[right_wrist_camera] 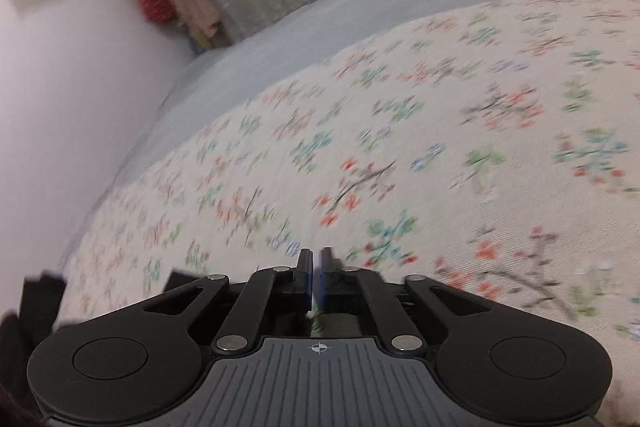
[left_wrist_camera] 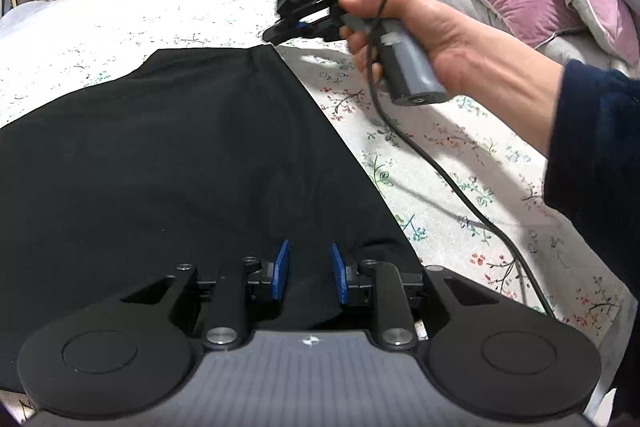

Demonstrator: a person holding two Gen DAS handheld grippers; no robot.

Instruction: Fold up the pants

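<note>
Corner grasp in hand: left hand-held gripper [left_wrist_camera: 309,277] part-open astride pants [left_wrist_camera: 180,167] hem at 6 o'clock; right hand-held gripper [right_wrist_camera: 316,277] shut, empty, to be reopened at 12 o'clock corner.

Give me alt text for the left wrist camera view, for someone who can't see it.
Black fabric pants lie flat on a floral cotton bedspread, with the left hand-held gripper over their near edge, blue pads apart. A hand holds the right hand-held gripper at the far corner.
</note>
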